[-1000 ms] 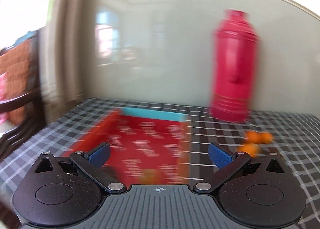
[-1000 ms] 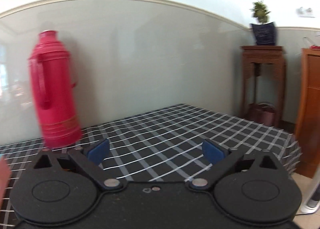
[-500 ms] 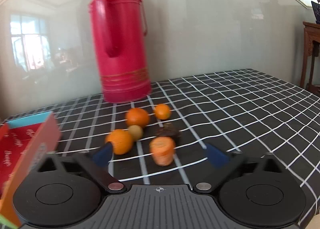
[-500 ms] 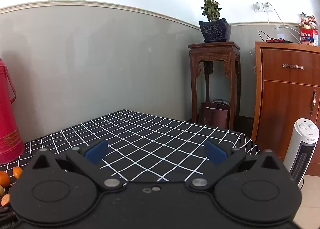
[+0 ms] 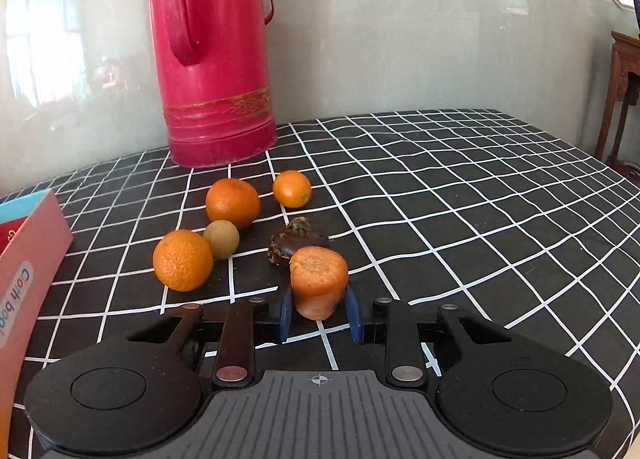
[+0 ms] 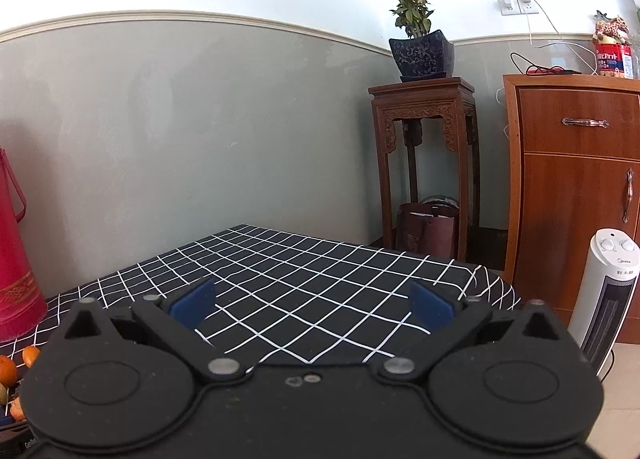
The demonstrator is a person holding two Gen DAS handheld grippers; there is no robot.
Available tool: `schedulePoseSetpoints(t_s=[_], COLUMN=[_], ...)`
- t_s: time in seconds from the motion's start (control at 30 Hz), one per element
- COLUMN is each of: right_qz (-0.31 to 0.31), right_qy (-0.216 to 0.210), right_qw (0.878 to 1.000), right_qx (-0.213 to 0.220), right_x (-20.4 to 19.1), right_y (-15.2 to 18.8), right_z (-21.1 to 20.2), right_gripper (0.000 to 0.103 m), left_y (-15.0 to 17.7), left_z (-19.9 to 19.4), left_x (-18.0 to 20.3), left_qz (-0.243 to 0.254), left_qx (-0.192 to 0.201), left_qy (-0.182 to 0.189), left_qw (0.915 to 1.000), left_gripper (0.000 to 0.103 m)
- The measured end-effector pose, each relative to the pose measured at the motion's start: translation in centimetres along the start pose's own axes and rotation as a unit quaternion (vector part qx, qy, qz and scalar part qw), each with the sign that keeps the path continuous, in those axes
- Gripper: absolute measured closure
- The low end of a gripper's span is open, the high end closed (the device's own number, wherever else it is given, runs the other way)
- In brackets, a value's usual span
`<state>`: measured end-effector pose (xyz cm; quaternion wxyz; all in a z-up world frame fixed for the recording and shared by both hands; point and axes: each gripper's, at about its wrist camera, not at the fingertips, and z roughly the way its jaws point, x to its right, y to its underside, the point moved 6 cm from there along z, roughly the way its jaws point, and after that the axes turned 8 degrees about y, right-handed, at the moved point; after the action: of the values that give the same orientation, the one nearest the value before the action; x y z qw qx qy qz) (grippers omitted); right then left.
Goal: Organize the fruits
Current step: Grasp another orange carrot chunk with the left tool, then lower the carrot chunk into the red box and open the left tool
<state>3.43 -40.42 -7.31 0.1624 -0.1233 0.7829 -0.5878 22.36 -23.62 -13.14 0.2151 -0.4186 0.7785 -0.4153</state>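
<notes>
Our left claw [image 5: 320,313] sits low on the counter [image 5: 460,219], blue pads closed against both sides of a carrot stub [image 5: 319,281]. It is pinching the stub near its base; cut face up. Whether the stub is lifted off the cloth we cannot tell.

Just behind the stub, touching or nearly so: a dark, rough-skinned lump [image 5: 294,243], kind unclear. Further out, left of it, a small tan fruit [image 5: 221,239] between two oranges, the near orange [image 5: 183,260] and the far orange [image 5: 233,202]. A smaller orange [image 5: 292,188] lies to the right of the far one. Red thermos [image 5: 212,59] stands behind the group, by the wall. At the far left edge, the wall of a red box [image 5: 32,259], teal rim.

Our right claw [image 6: 312,305] is spread wide and holds nothing, pointing over bare checked cloth, well apart from the fruit.

Step in hand, we judge: the grasp on the first piece of the pile. Next move likely calls for a straight lift to clear the dark lump, then a swing left to the box. Grip is low on a tapering piece; it may slip.
</notes>
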Motion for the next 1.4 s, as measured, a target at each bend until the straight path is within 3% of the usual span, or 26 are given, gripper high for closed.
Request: schedulePoseSetpoints(t_s=[0.23,0.47,0.67,0.93,1.07,1.4], right_qz=[-0.005,-0.019,-0.036,-0.066,-0.073,-0.09], right_qy=[-0.017,-0.043,-0.072,-0.114,-0.134,-0.18], right_qw=[1.0,0.999,0.997,0.991,0.988,0.979], right_qx=[0.003,0.008,0.01,0.016,0.016,0.011], right_x=[-1.0,-2.8,-4.9,-8.5,-9.9,-13.0], right_y=[-0.1,0.2,0.7,1.4,1.7,2.6], right_z=[-0.8,-2.1,-3.6,-5.8,-6.8,-8.8], right_gripper=[0.006,0.006,0.006,0.006,0.006,0.006], left_y=[-0.2,-0.8,-0.3,2.7,3.6,4.6], left_z=[-2.7,-6.9,-10.7,-12.1,-12.5,-13.2], left_x=[-0.9,-6.6,-13.4,-21.2,-23.2,-24.4], left_qz=[-0.001,-0.032,-0.06,-0.138,-0.16,-0.182], left_qx=[0.031,0.063,0.076,0.033,0.02,0.011], left_qy=[-0.017,-0.079,-0.164,-0.239,-0.251,-0.245], left_qw=[0.9994,0.9944,0.9817,0.9606,0.9544,0.9523], left_gripper=[0.075,0.075,0.075,0.074,0.074,0.074])
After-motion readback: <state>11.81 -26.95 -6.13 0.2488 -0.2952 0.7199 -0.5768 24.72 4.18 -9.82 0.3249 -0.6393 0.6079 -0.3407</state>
